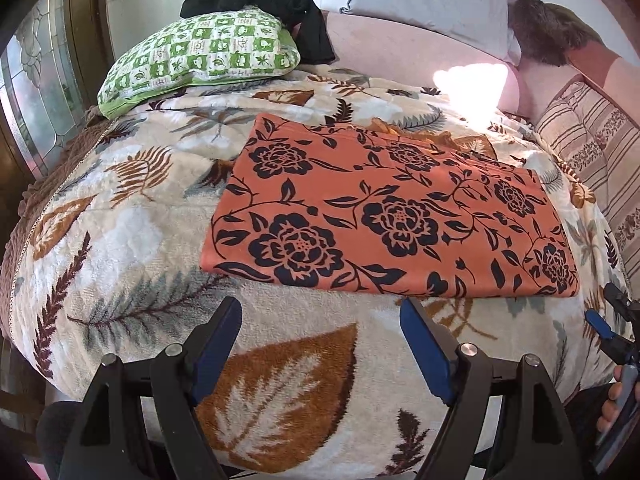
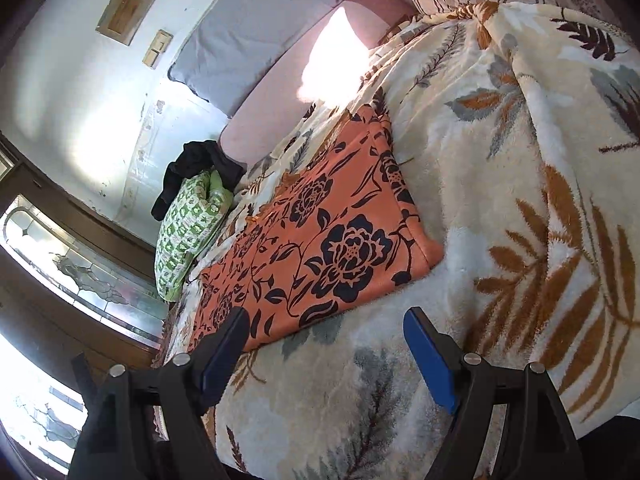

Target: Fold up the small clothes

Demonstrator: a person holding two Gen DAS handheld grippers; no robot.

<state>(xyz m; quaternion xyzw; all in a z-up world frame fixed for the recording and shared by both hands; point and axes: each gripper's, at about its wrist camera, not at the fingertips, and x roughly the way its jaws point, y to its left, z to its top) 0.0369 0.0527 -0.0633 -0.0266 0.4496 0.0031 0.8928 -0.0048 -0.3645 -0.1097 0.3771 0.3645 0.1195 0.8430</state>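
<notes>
Orange floral cloth (image 1: pixel 384 208), folded into a flat rectangle, lay on the leaf-patterned blanket (image 1: pixel 132 216) covering the bed, its long near edge running just behind the blanket's near edge. Your left gripper (image 1: pixel 322 320) hovered above the bare blanket just short of that near edge, its jaws standing wide apart with nothing between them and neither blue pad (image 1: pixel 420 344) touching the cloth. Your right gripper (image 2: pixel 326 328) was likewise spread wide and empty; it hung over the blanket by the cloth's near right corner, one finger (image 2: pixel 224 340) overlapping the cloth's edge in the right wrist view, though whether it made contact cannot be told. In the left wrist view the right gripper appeared at the frame's right edge, beside the cloth's right corner, with your hand (image 1: pixel 612 404) around its handle. A green checked pillow (image 1: pixel 200 52) sat at the far left corner of the bed, a black garment (image 1: pixel 280 4) draped over it.
</notes>
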